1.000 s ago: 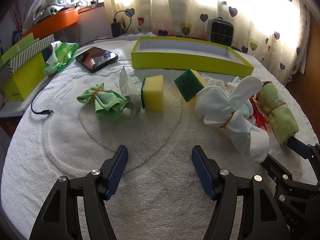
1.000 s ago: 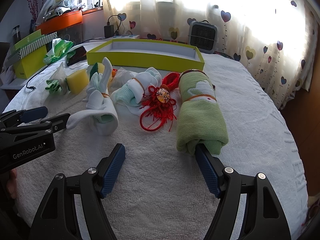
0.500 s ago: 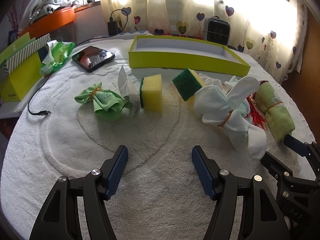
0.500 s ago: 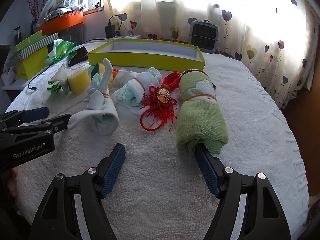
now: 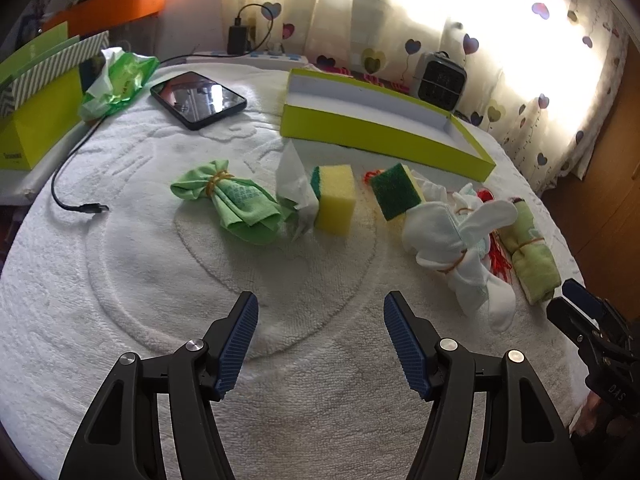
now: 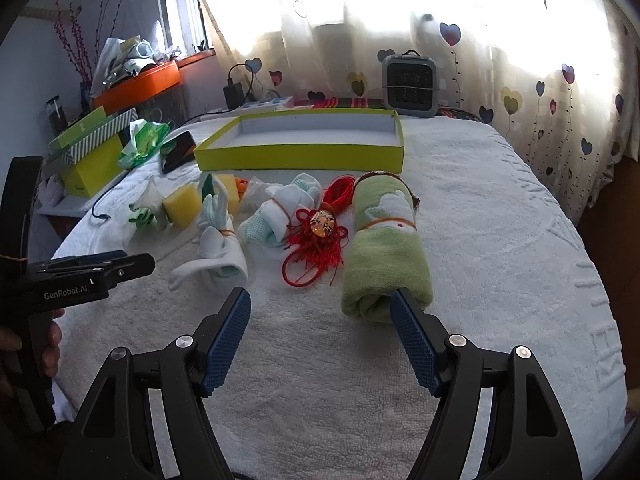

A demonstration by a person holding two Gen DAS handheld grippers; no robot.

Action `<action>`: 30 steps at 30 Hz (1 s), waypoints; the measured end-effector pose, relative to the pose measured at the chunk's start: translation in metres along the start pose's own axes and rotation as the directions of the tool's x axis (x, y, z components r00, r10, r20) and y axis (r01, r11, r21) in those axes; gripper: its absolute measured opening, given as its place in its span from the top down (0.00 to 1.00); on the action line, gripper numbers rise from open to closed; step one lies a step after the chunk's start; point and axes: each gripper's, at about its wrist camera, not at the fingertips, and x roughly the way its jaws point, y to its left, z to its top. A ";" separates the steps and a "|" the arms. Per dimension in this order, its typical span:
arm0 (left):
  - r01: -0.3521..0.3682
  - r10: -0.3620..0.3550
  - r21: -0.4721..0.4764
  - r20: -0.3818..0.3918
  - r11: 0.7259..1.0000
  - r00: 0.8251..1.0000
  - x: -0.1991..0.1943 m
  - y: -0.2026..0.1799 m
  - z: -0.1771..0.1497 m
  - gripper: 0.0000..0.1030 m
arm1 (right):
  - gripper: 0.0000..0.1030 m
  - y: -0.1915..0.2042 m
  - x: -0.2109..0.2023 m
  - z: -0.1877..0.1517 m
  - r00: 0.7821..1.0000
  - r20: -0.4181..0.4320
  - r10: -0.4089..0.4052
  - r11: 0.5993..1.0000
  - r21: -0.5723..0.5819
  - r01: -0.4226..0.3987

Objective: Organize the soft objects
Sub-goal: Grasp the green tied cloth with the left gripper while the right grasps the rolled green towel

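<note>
Soft things lie in a row on the white towel. In the left wrist view: a green tied cloth [image 5: 236, 204], a yellow sponge [image 5: 336, 200], a green-faced sponge [image 5: 394, 190], a white sock bundle [image 5: 456, 248] and a rolled green towel [image 5: 530, 256]. My left gripper [image 5: 320, 332] hovers open in front of them, empty. In the right wrist view my right gripper [image 6: 320, 336] is open and empty; its right finger sits just before the rolled green towel [image 6: 386, 248]. A red tassel knot [image 6: 320, 232] and a sock bundle [image 6: 218, 244] lie left of the towel. A shallow yellow-green box [image 6: 300, 148] stands behind.
A phone [image 5: 198, 98], a black cable [image 5: 72, 184] and a lime box [image 5: 36, 120] sit at the left. A small grey heater [image 6: 408, 84] stands behind the tray by the heart-print curtain. The left gripper's body [image 6: 80, 276], held by a hand, shows at the right view's left edge.
The left gripper has turned and risen, so the objects sit further right and further off in its view. The right gripper has barely moved. Both stay open.
</note>
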 end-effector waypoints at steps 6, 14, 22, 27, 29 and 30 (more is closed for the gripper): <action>-0.015 0.016 -0.114 0.014 0.993 1.000 -0.002 0.034 0.021 0.36 | 0.29 -0.010 -0.007 0.012 0.999 0.039 0.003 1.000 0.014 -0.003; -0.020 0.020 -0.196 -0.003 0.980 1.000 0.011 0.063 0.046 0.37 | 0.29 -0.041 0.008 0.034 0.994 0.024 -0.109 0.991 0.077 0.107; -0.036 0.026 -0.202 -0.053 0.979 0.998 0.036 0.068 0.066 0.42 | 0.29 -0.058 0.032 0.042 0.993 -0.040 -0.110 0.987 0.116 0.114; -0.080 0.070 -0.170 -0.064 0.982 0.996 0.046 0.065 0.072 0.43 | 0.29 -0.064 0.044 0.043 0.993 -0.075 -0.093 0.986 0.132 0.102; -0.093 0.082 -0.158 -0.072 0.983 0.994 0.051 0.064 0.075 0.43 | 0.29 -0.064 0.049 0.044 0.993 -0.089 -0.079 0.986 0.136 0.091; -0.095 0.085 -0.156 -0.072 0.983 0.994 0.051 0.063 0.077 0.43 | 0.29 -0.064 0.052 0.045 0.993 -0.096 -0.067 0.987 0.142 0.081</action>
